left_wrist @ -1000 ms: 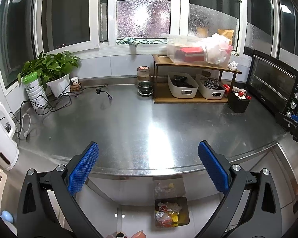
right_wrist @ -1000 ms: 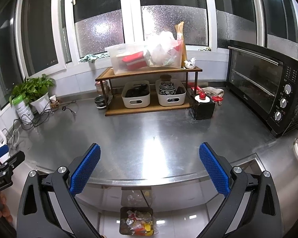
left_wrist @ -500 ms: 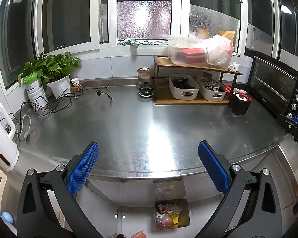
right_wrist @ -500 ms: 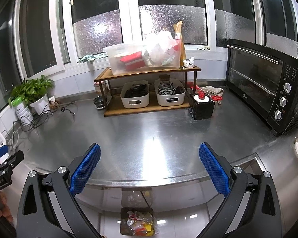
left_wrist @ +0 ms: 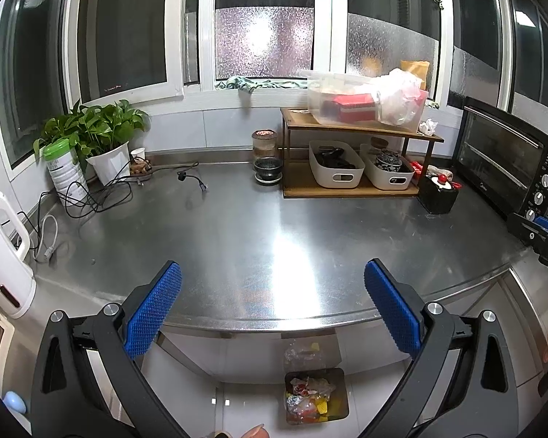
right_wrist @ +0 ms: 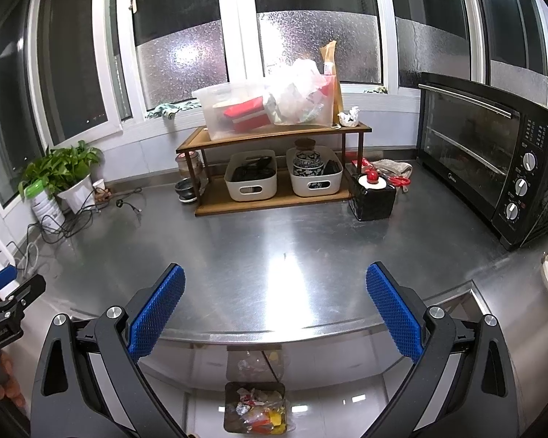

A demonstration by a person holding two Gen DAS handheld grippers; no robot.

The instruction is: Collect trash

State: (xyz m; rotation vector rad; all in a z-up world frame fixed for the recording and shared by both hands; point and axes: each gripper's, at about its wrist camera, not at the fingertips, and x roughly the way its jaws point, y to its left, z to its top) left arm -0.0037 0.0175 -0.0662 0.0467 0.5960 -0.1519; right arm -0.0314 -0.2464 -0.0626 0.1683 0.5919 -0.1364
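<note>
The left gripper [left_wrist: 273, 294] and right gripper [right_wrist: 275, 295] both hover above the near edge of the bare stainless-steel countertop [left_wrist: 274, 226], blue-padded jaws spread wide and holding nothing. On the floor below stands a small rectangular bin [right_wrist: 254, 407] filled with colourful crumpled wrappers [left_wrist: 310, 396]

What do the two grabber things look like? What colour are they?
Both match. The left gripper and the right gripper have black plastic arms with cut-out holes, silver bolts, and long flat fingers covered in bumpy bright blue rubber.
</note>
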